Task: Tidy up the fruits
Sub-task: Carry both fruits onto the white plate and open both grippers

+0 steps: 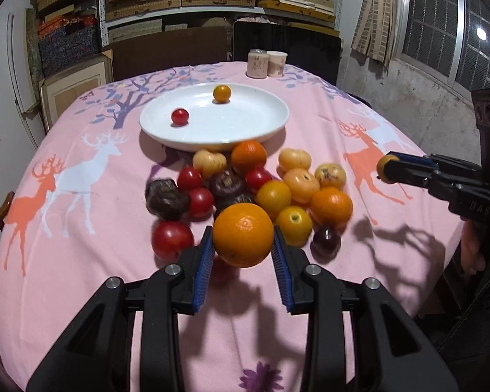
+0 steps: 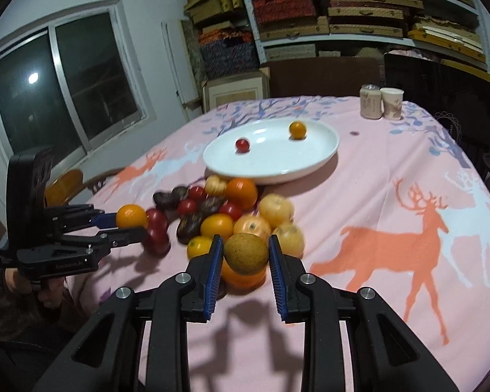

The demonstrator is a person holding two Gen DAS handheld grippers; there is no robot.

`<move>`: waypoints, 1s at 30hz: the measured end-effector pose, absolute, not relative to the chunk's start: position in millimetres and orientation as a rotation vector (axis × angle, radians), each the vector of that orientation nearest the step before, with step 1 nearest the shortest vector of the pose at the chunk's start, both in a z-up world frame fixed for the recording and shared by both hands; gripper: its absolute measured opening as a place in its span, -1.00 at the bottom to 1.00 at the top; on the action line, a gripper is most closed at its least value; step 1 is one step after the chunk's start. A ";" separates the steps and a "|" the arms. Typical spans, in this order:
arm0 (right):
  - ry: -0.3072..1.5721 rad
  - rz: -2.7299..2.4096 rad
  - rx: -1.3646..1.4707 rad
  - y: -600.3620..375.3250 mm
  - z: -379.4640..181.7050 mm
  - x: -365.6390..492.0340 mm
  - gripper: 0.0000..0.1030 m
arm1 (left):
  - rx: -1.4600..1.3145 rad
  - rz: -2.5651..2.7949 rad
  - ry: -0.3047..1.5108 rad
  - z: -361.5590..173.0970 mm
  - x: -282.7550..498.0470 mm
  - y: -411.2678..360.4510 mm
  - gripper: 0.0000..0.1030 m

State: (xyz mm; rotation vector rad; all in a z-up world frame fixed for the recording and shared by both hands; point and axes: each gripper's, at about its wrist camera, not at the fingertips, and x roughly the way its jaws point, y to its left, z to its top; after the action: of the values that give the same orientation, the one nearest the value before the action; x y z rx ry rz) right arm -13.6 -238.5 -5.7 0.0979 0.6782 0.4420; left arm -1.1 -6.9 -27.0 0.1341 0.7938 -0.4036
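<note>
My left gripper (image 1: 242, 236) is shut on a large orange (image 1: 243, 234), held a little above the table; the same orange (image 2: 131, 216) shows in the right wrist view. My right gripper (image 2: 245, 254) is shut on a brownish-yellow round fruit (image 2: 246, 253), lifted over the pile; that fruit (image 1: 386, 167) also shows at the right of the left wrist view. A pile of fruit (image 1: 245, 189) lies on the pink cloth just in front of a white plate (image 1: 264, 127). On the plate rest a small red fruit (image 1: 179, 116) and a small orange fruit (image 1: 221, 93).
A can (image 1: 257, 63) and a paper cup (image 1: 276, 63) stand at the table's far edge. A dark chair back (image 1: 287, 49) and shelves of boxes rise behind. A wooden chair (image 2: 62, 186) sits at the left side. A hand (image 2: 26, 281) grips the left tool.
</note>
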 end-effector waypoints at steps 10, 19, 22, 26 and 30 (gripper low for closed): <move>0.598 0.380 0.102 -241.5 38.0 69.5 -0.46 | 0.125 -0.355 0.779 15.1 96.6 -19.3 -0.35; 0.727 0.354 0.114 -222.4 8.4 180.7 -0.46 | 0.162 -0.353 0.960 -22.9 201.7 -60.4 -0.34; 0.784 0.356 0.111 -215.8 -9.4 207.7 -0.45 | 0.178 -0.340 0.999 -36.6 223.9 -65.7 -0.35; 0.818 0.374 0.108 -210.2 -25.4 223.5 -0.45 | 0.182 -0.342 1.014 -43.6 235.7 -66.5 -0.35; 0.829 0.377 0.090 -204.3 -36.7 231.0 -0.45 | 0.194 -0.342 1.032 -53.0 242.9 -69.8 -0.34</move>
State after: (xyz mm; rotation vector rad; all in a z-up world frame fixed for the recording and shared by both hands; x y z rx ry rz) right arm 231.0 -204.3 -36.7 0.0895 0.8290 0.3775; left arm 242.9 -69.8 -53.0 0.1941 1.0317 -0.3422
